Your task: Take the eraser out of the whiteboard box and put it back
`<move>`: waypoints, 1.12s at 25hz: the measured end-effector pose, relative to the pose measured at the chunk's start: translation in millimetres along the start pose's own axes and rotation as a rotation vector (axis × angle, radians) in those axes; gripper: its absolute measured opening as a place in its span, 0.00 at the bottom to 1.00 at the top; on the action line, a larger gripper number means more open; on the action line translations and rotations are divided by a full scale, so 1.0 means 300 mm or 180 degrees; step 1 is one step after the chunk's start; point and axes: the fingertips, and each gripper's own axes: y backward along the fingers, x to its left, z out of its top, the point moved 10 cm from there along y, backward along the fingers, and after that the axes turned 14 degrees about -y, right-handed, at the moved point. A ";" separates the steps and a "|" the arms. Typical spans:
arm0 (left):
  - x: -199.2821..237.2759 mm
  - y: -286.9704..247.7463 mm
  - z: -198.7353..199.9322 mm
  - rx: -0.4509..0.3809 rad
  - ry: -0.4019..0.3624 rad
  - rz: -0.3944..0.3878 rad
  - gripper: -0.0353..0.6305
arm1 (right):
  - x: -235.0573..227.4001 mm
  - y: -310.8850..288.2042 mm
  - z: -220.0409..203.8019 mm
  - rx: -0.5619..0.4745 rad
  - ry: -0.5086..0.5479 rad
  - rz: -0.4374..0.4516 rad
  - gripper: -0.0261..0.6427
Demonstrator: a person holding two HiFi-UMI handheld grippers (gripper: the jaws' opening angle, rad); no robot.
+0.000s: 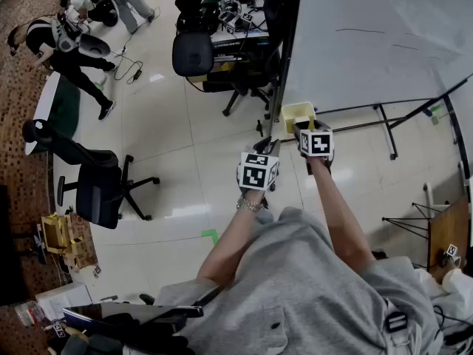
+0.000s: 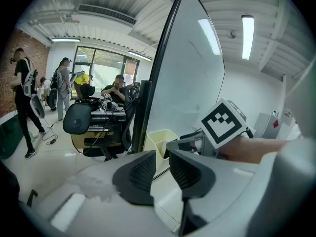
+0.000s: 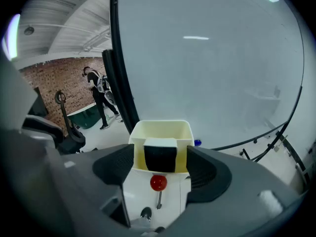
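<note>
A cream-yellow box (image 1: 298, 115) hangs at the lower left corner of the whiteboard (image 1: 369, 35). In the right gripper view the black eraser (image 3: 160, 155) with a white top stands upright inside the box (image 3: 160, 130). My right gripper (image 3: 160, 166) is open, its jaws wide apart on either side of the box front, not touching the eraser. From the head view the right gripper (image 1: 306, 130) sits just below the box. My left gripper (image 1: 267, 149) hangs lower left of it, jaws a narrow gap apart and empty. The left gripper view shows the box (image 2: 159, 141) and the right gripper (image 2: 195, 144).
Whiteboard stand legs (image 1: 388, 132) spread over the floor to the right. A black office chair (image 1: 194, 54) and a cluttered desk (image 1: 236, 21) stand behind the box. Another chair (image 1: 100, 191) is at the left. People (image 1: 70, 43) stand far left. A blue magnet (image 3: 197, 142) sits on the board.
</note>
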 end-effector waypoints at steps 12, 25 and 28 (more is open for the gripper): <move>0.112 -0.088 0.096 -0.0081 0.0055 0.0009 0.19 | -0.017 -0.067 0.048 0.0387 -0.0017 0.0189 0.44; 0.139 -0.103 0.097 -0.0037 0.0158 0.0218 0.18 | -0.006 -0.014 0.289 -0.0450 -0.0078 0.0645 0.44; 0.142 -0.088 0.074 -0.0002 0.0185 0.0266 0.17 | -0.002 -0.076 0.225 -0.0359 -0.0019 0.0632 0.44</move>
